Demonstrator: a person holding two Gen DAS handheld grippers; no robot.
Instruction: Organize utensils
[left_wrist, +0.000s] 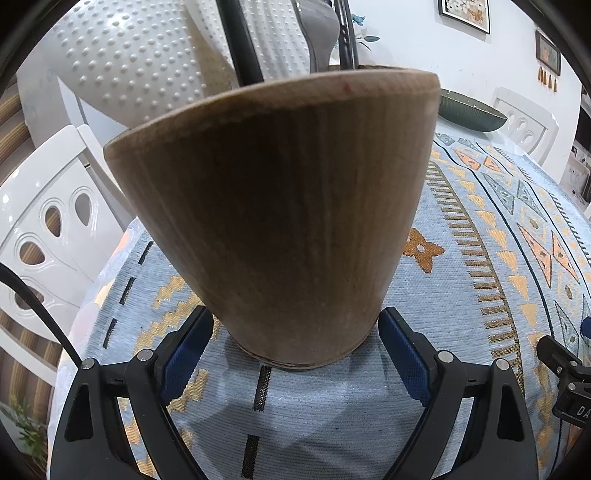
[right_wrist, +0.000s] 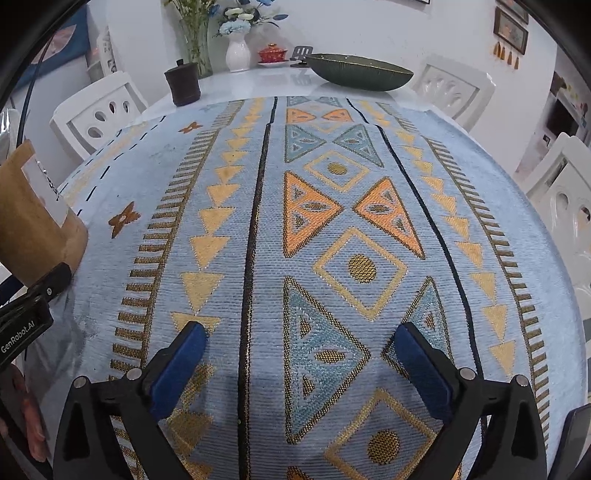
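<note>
Two claws share the work here. Our left claw (left_wrist: 295, 332) clasps the wooden holder (left_wrist: 280, 221) low at its base, both blue pads against its sides, steadying it upright on the patterned cloth (left_wrist: 480, 258) of the bench so utensils can drop in. Dark handles (left_wrist: 240, 40) rise behind its rim, probably utensils already inside, though we cannot see into it. Our right claw (right_wrist: 299, 354) hangs released and empty over bare cloth, the holder at its far left.
</note>
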